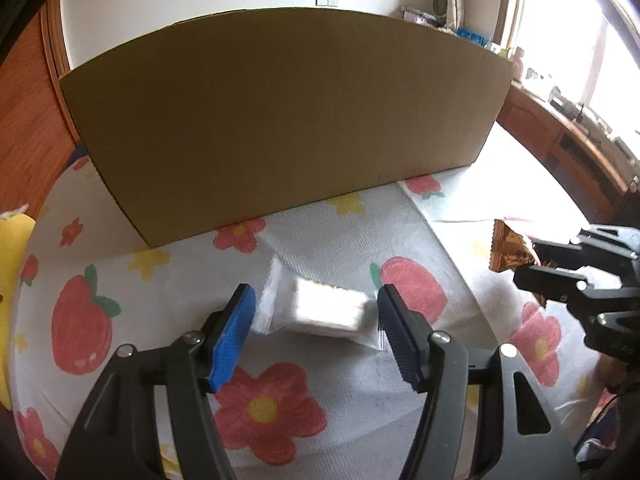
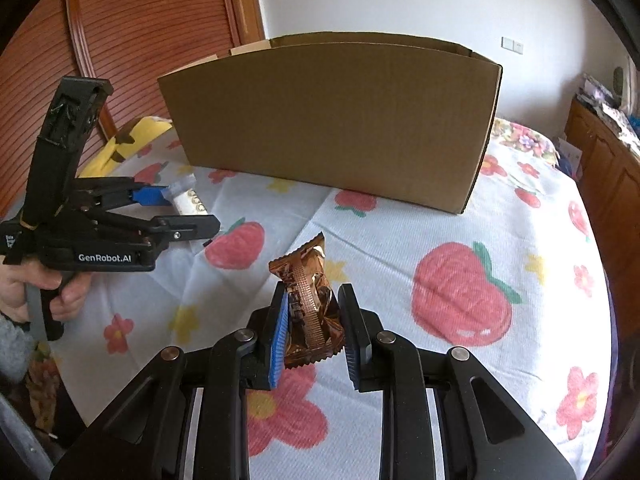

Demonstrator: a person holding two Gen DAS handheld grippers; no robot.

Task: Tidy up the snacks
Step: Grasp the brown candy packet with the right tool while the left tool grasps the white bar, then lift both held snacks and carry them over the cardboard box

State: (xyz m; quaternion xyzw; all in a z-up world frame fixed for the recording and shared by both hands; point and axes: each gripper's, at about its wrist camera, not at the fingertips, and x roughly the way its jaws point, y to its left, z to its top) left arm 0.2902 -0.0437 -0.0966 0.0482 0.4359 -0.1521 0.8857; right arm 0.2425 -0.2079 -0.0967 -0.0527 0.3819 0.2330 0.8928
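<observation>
A white snack packet (image 1: 320, 314) lies on the flowered bed cover between the open fingers of my left gripper (image 1: 316, 312), which is not closed on it. It also shows in the right wrist view (image 2: 186, 198) by the left gripper (image 2: 188, 210). My right gripper (image 2: 314, 318) is shut on a brown foil snack packet (image 2: 310, 304) and holds it upright above the cover. That packet shows at the right of the left wrist view (image 1: 510, 250), held by the right gripper (image 1: 532, 260). A large open cardboard box (image 2: 332, 124) stands behind, and it shows in the left wrist view (image 1: 280, 120) too.
The bed cover (image 2: 460, 240) has strawberry and flower prints. A yellow cushion (image 2: 120, 148) lies at the left by a wooden sliding door (image 2: 140, 20). A wooden cabinet (image 2: 608, 168) runs along the right under a window.
</observation>
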